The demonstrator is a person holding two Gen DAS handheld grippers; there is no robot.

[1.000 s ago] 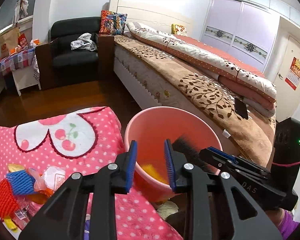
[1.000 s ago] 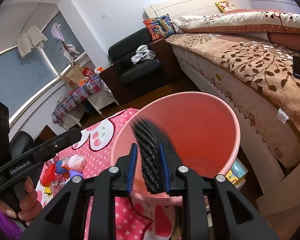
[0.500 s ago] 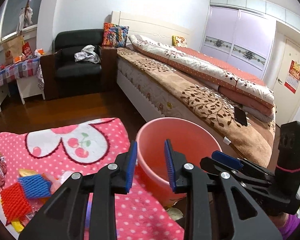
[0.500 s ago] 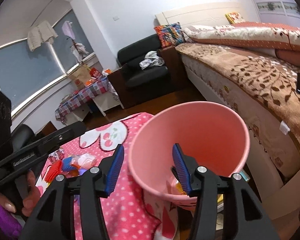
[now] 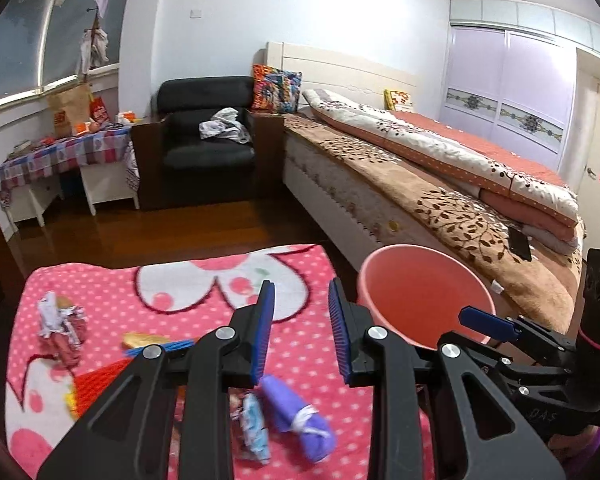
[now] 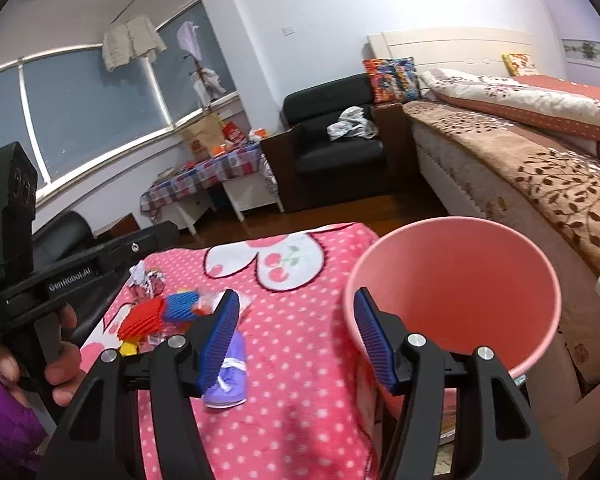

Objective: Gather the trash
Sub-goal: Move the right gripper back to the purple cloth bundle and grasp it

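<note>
Left gripper (image 5: 301, 332): jaws moderately parted, nothing between the pads, nothing touched.
Right gripper (image 6: 296, 338): jaws spread wide, empty; its right finger stands in front of the pink bucket (image 6: 480, 264) wall, contact not discernible.
Pink bucket (image 5: 424, 300): right of centre in both views, beside the pink dotted blanket (image 5: 148, 300).
Purple bundle (image 5: 296, 420): bottom centre in the left view, below the jaw gap; in the right view (image 6: 228, 372) partly behind the left finger.
Red-and-blue foam netting (image 6: 160, 312): plain in the right view, left of centre; mostly hidden by the gripper in the left view.
Crumpled wrapper (image 5: 60, 320): left edge of blanket.
Blue packet (image 5: 254, 424): seen in the left view only.
</note>
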